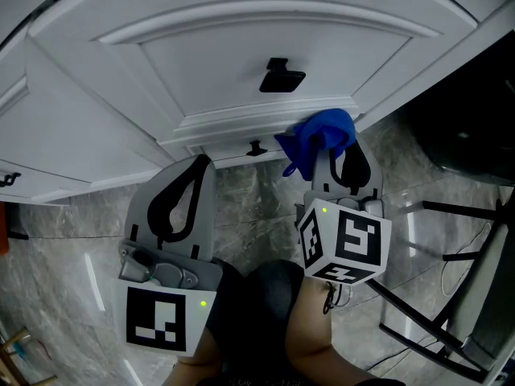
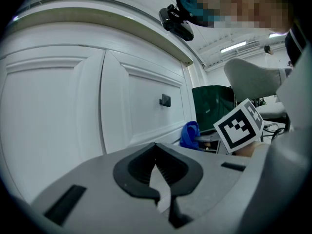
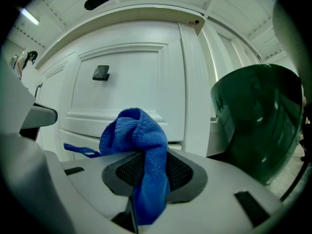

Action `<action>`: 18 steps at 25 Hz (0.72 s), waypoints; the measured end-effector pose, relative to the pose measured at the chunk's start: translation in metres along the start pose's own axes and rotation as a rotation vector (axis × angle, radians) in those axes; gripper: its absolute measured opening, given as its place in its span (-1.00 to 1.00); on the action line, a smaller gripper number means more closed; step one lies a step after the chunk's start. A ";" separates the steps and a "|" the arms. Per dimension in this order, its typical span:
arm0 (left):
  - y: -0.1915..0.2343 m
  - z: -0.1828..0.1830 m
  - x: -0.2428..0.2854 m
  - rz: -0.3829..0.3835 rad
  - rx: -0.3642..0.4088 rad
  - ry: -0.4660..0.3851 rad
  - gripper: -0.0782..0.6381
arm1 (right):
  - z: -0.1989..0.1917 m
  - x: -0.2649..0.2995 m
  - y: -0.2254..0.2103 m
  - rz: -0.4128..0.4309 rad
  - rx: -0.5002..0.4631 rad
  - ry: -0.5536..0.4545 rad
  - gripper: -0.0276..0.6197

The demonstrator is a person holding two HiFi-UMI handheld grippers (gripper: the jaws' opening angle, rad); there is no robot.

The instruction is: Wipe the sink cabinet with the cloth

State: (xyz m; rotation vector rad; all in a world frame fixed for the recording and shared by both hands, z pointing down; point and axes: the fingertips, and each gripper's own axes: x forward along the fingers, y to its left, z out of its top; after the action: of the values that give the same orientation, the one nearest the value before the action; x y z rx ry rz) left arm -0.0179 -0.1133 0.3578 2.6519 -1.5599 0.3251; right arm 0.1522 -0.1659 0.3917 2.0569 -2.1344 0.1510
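Cabinet door (image 1: 241,55) close ahead — knob (image 1: 282,77) protruding, green bin (image 3: 258,126) right

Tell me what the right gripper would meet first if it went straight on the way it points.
The cabinet door, probably low on its panel. The cloth held in the right gripper sticks out ahead, so it would touch first. Depth is unclear.

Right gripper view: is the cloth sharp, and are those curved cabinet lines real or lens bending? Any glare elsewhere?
Right gripper view: the cloth is sharp and its weave is readable. The cabinet door edges bow, which looks like wide-angle distortion, and the picture's corners are dark. Left gripper view: the same bowing. Head view: the door is evenly lit, with bright streaks of glare on the marble floor.
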 end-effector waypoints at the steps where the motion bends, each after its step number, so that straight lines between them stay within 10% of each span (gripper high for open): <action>1: 0.000 0.000 0.000 -0.001 0.001 0.001 -0.77 | 0.000 0.000 -0.001 -0.005 0.001 -0.001 -0.55; 18: -0.001 -0.004 0.006 -0.006 -0.004 0.007 -0.77 | -0.002 0.001 -0.020 -0.075 0.007 -0.020 -0.55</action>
State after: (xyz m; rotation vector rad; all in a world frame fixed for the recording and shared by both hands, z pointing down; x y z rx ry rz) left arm -0.0151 -0.1178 0.3627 2.6491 -1.5486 0.3295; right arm 0.1720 -0.1673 0.3926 2.1471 -2.0669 0.1286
